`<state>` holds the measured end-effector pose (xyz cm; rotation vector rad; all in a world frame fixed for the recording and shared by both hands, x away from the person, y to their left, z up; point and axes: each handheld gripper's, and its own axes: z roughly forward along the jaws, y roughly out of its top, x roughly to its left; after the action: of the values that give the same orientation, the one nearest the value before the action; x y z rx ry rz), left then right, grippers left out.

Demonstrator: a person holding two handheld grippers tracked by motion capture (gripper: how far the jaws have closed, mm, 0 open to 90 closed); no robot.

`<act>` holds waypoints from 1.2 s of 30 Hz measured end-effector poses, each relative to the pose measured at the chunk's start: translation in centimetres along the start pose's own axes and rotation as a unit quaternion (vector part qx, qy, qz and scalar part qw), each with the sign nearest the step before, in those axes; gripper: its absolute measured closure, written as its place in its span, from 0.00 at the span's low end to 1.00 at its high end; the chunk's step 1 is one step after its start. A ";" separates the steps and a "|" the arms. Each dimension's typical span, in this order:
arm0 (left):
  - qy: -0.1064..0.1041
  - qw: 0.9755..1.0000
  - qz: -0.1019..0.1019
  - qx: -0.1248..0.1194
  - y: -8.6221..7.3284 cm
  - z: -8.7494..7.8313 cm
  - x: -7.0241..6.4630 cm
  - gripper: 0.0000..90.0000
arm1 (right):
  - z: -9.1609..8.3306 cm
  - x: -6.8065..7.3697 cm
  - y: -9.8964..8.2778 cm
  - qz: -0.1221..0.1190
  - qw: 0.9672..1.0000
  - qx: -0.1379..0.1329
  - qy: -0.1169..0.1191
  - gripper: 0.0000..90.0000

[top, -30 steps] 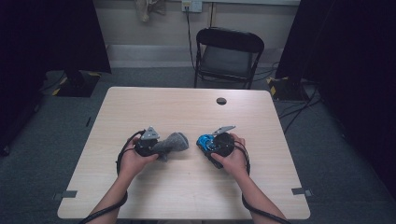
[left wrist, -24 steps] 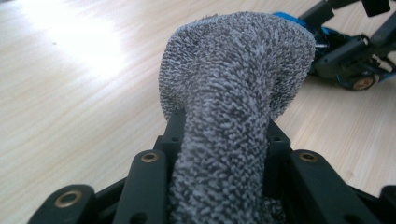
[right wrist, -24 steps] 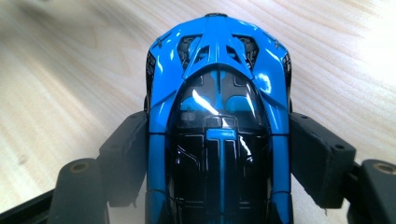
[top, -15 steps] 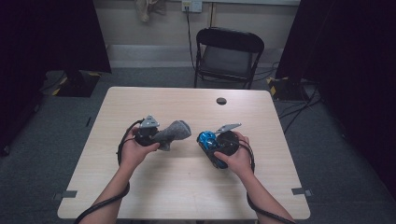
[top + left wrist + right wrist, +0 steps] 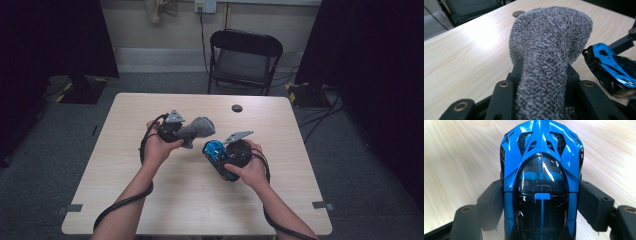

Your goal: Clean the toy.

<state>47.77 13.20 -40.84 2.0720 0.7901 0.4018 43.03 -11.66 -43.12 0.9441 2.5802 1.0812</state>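
Note:
A fuzzy grey cloth (image 5: 197, 129) (image 5: 549, 57) sticks out from my left gripper (image 5: 186, 134) (image 5: 544, 82), whose black jaws are shut on it above the middle of the light wooden table (image 5: 150, 110). A shiny blue and black toy car (image 5: 216, 152) (image 5: 540, 177) is clamped by its sides in my right gripper (image 5: 222, 159) (image 5: 540, 202), held just right of the cloth. In the left gripper view the toy car (image 5: 611, 70) sits close to the cloth's right side, apart from it. Both are lifted off the tabletop.
A small dark round disc (image 5: 237, 108) (image 5: 519, 13) lies near the table's far edge. A black folding chair (image 5: 243, 60) stands behind the table. Cables trail from both grippers along the forearms. Dark curtains flank the room.
My left gripper has risen and moved away from me with the grey cloth. My right gripper has lifted a little with the toy car.

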 end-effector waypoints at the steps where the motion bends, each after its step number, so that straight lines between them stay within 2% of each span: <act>1: -0.002 1.000 0.006 0.003 0.1 0.2 -0.1 0.70 | -0.1 0.2 0.2 -0.003 1.000 -0.003 0.010 0.30; 4: -0.029 0.999 0.032 0.015 0.3 0.8 -0.6 0.71 | -0.1 0.6 0.6 -0.016 1.000 0.002 0.010 0.30; 6: -0.036 0.998 0.043 0.023 0.3 1.0 -0.9 0.72 | -0.2 0.6 0.8 -0.014 1.000 0.001 0.007 0.30; 10: -0.058 0.997 0.036 0.026 -0.2 1.2 -1.2 0.73 | -0.2 0.1 0.9 -0.004 1.000 0.002 -0.001 0.30; 15: -0.068 0.996 0.045 0.033 -0.5 0.8 -1.5 0.74 | 0.1 -0.2 0.9 0.005 1.000 0.011 -0.009 0.30; 18: -0.076 0.996 0.039 0.035 -0.9 0.4 -1.4 0.74 | 0.2 -0.5 0.8 0.012 1.000 0.010 -0.013 0.30; 23: -0.087 0.995 0.040 0.037 -1.5 -0.1 -1.3 0.74 | 0.3 -0.8 0.9 0.017 1.000 0.014 -0.017 0.30; 29: -0.090 0.994 0.041 0.037 -2.5 -0.6 -1.5 0.74 | 0.3 -1.3 0.9 0.029 0.999 0.015 -0.026 0.30; 30: -0.098 0.994 0.041 0.037 -2.8 -0.6 -1.5 0.74 | 0.3 -1.4 0.9 0.029 0.999 0.016 -0.027 0.30; 36: -0.117 0.992 0.041 0.035 -3.6 -0.9 -1.9 0.74 | 0.1 -2.2 0.5 0.046 0.998 0.015 -0.034 0.30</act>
<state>44.52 14.06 -43.29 2.1745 0.5881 0.1735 45.04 -12.69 -43.03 1.0958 2.5266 1.0172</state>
